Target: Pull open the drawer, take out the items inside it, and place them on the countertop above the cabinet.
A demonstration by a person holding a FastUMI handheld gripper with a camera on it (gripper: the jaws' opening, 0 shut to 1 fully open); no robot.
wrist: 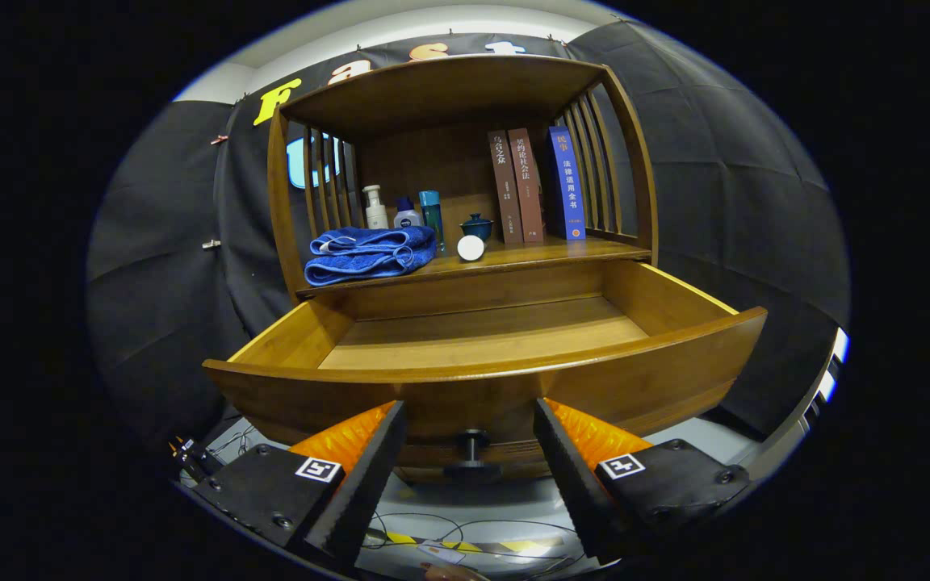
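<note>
Gripper view: looks level at a wooden cabinet, its drawer [481,339] pulled well out toward the camera across the middle of the frame.
Claw: the claw [471,440] stands wide apart with nothing held; its two fingers [368,476] flank the drawer's dark round knob [471,452] at lower centre without touching it, which suggests the pulling is over and the knob has been let go.
Drawer: the visible floor of it is bare wood; the high front panel hides the strip nearest the camera, so I cannot tell whether anything lies there.
Surface: the surface [546,257] above the drawer, just over mid-frame, carries a folded blue towel [368,254] at its left and a small white round thing [471,248] near its front edge at centre. These may be what came out of the drawer, placed up front where the reach is shortest, though that is only a guess.
Behind them: three bottles [404,211] stand at the back left, a dark lidded cup [477,227] in the middle, and three upright books [538,187] lean against the slatted right side.
Progress: judging by the bare drawer, the emptying looks finished or nearly so.
Below: cables lie on the floor under the claw.
</note>
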